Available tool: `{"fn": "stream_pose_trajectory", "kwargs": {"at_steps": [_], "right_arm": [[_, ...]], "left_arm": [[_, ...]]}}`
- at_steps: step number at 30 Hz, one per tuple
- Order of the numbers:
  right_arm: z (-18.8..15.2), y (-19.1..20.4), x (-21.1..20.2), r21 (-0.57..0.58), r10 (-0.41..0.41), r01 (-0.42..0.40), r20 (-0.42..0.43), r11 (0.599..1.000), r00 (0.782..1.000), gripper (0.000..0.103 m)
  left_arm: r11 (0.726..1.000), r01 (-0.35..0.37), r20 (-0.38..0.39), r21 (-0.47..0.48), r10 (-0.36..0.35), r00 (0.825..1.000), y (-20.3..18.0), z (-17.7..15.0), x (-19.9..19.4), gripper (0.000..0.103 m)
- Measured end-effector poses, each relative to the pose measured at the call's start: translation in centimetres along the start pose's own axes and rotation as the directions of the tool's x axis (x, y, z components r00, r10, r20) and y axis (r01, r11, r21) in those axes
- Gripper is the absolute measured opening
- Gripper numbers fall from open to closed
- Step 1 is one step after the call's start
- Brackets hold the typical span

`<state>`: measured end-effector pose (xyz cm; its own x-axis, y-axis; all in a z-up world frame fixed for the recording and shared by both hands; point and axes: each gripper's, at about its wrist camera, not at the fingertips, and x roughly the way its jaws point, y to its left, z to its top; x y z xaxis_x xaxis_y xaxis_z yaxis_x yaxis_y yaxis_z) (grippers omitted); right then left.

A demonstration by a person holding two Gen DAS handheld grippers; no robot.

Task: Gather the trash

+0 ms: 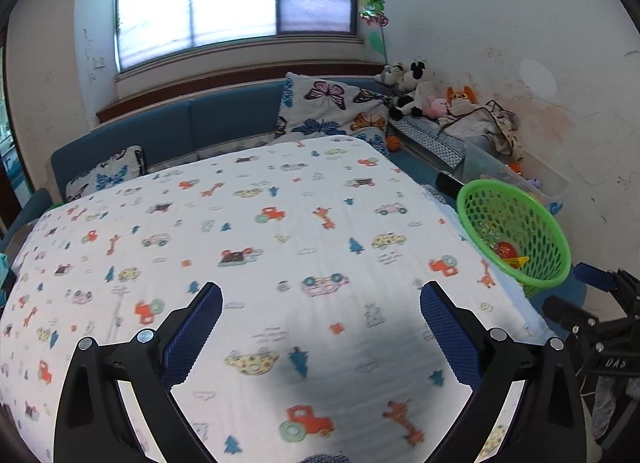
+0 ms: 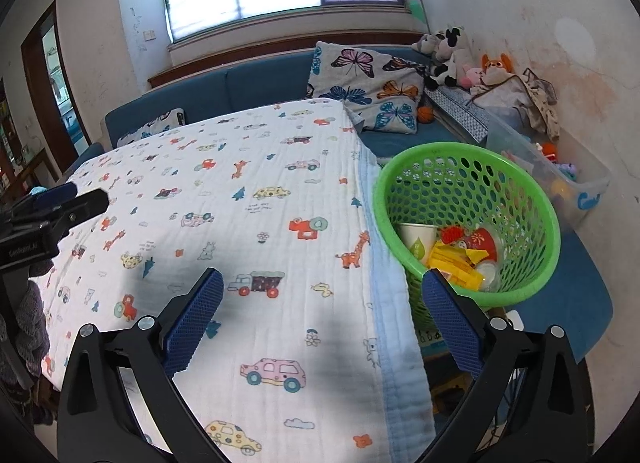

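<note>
The green basket (image 2: 468, 219) stands just off the right edge of the printed cloth (image 2: 248, 199), low enough that trash can be dropped in from the tabletop. Inside the basket lie a paper cup (image 2: 418, 241), yellow wrappers (image 2: 456, 263) and a red piece (image 2: 482, 241). The left gripper (image 1: 320, 327) and the right gripper (image 2: 322, 315) both stand wide, nothing between the jaws. No trash shows on the cloth beside the basket. The basket's floor is partly hidden behind its near rim; the red piece is probably a wrapper.

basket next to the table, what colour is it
Bright green, with a perforated mesh wall. The basket shows best in the right wrist view.
</note>
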<state>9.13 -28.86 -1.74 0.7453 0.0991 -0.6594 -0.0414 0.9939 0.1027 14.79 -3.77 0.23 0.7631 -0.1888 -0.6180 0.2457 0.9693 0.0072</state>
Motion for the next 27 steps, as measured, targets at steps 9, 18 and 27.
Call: {"fn": "stream_pose_trajectory", "kwargs": {"at_steps": [9,18,27], "right_arm": [[0.1,1.0,-0.6,-0.007,0.002,-0.001,0.005,1.000,1.000,0.098],[0.2,1.7,-1.0,-0.011,0.010,-0.010,0.011,1.000,1.000,0.098],[0.2,2.1,-1.2,-0.017,0.018,-0.018,0.014,1.000,1.000,0.098]], "left_arm": [[0.998,-0.010,0.024,-0.058,0.011,1.000,2.0,-1.6,-1.9,0.096],[0.998,-0.027,0.047,-0.053,0.029,0.998,2.5,-2.9,-3.1,0.096],[0.998,-0.039,0.050,-0.055,0.042,0.998,2.7,-3.3,-3.5,0.096]]}}
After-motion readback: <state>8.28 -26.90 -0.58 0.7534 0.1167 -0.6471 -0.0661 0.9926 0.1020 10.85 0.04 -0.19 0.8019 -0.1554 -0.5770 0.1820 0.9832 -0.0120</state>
